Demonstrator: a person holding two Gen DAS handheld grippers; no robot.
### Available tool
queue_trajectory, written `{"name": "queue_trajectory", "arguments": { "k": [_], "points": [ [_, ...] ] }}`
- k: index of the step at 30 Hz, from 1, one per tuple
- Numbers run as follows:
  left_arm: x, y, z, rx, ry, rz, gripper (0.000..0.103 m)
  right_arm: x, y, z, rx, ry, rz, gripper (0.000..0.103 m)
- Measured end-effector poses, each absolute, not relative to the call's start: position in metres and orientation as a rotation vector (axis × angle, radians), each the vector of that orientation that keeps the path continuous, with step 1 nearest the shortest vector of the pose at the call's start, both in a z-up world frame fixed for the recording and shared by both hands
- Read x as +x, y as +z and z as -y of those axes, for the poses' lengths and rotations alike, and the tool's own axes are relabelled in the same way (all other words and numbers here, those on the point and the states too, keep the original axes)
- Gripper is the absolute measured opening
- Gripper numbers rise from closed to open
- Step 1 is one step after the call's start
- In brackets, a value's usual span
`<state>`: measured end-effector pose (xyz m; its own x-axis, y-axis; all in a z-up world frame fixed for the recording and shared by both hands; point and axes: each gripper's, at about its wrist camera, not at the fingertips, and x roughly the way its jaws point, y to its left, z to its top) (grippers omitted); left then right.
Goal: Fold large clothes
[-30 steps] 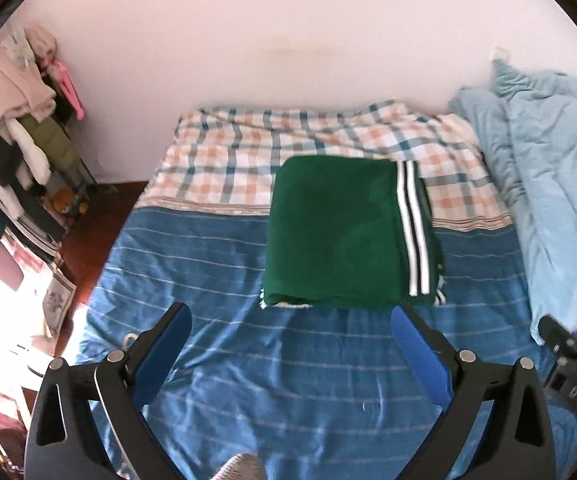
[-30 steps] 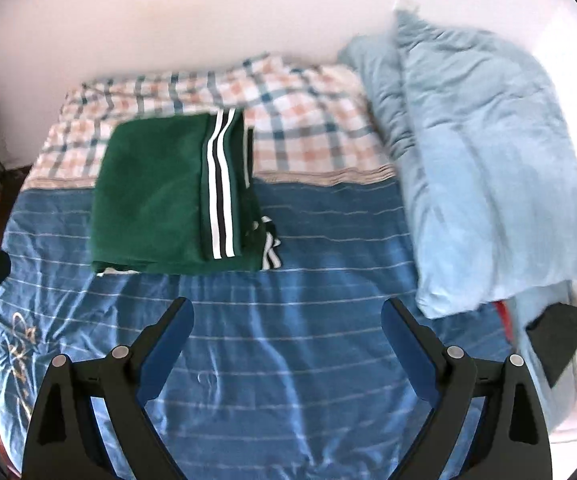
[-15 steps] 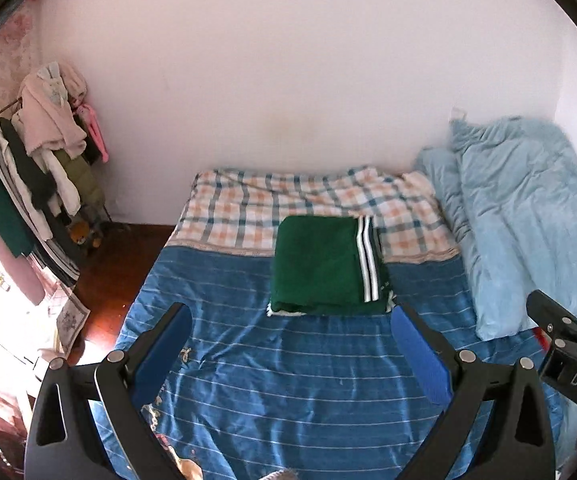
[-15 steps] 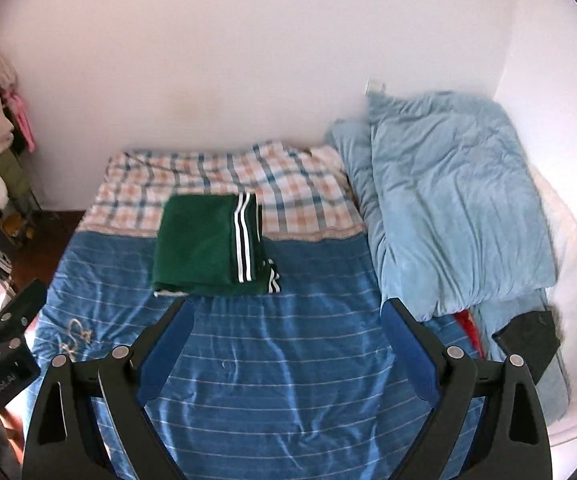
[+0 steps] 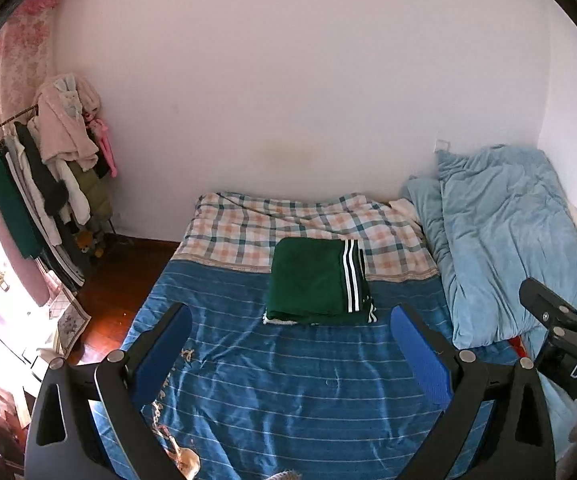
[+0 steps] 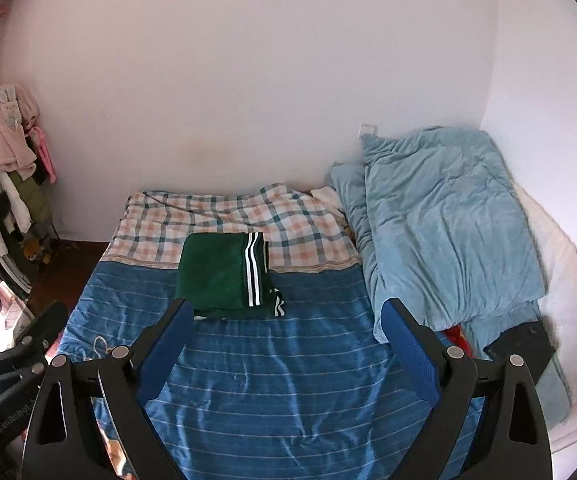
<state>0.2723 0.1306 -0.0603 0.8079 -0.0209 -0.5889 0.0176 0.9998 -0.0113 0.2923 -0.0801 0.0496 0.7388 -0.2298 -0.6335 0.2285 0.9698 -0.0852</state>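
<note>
A dark green garment [image 5: 312, 280] with white stripes lies folded into a neat rectangle on the bed [image 5: 280, 380], across the line between the blue striped cover and the checked sheet. It also shows in the right wrist view [image 6: 220, 274]. My left gripper [image 5: 290, 334] is open and empty, held back above the blue cover, well short of the garment. My right gripper [image 6: 286, 330] is open and empty too, also back from the garment. The right gripper's body shows at the right edge of the left wrist view [image 5: 560, 328].
A light blue duvet [image 6: 444, 224] is piled along the bed's right side by the wall. A black object [image 6: 522, 344] lies at its near end. A clothes rack [image 5: 36, 184] with hanging garments stands left of the bed on the wooden floor [image 5: 116, 280].
Both grippers have pulled back and up from the folded green garment, which now looks much smaller and farther off. The garment has not moved. Both grippers stay open.
</note>
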Motion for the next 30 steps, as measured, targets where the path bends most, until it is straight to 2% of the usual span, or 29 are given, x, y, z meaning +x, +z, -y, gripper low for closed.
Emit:
{"name": "queue_trajectory", "arguments": {
  "k": [11, 30],
  "points": [
    [0.259, -0.050, -0.132, -0.011, -0.007, -0.635, 0.102, 0.270, 0.070, 0.080, -0.018, -0.247, -0.659, 0.099],
    [0.253, -0.042, -0.138, -0.017, 0.027, -0.615, 0.102, 0.269, 0.072, 0.082, -0.018, -0.219, -0.652, 0.101]
  ]
}}
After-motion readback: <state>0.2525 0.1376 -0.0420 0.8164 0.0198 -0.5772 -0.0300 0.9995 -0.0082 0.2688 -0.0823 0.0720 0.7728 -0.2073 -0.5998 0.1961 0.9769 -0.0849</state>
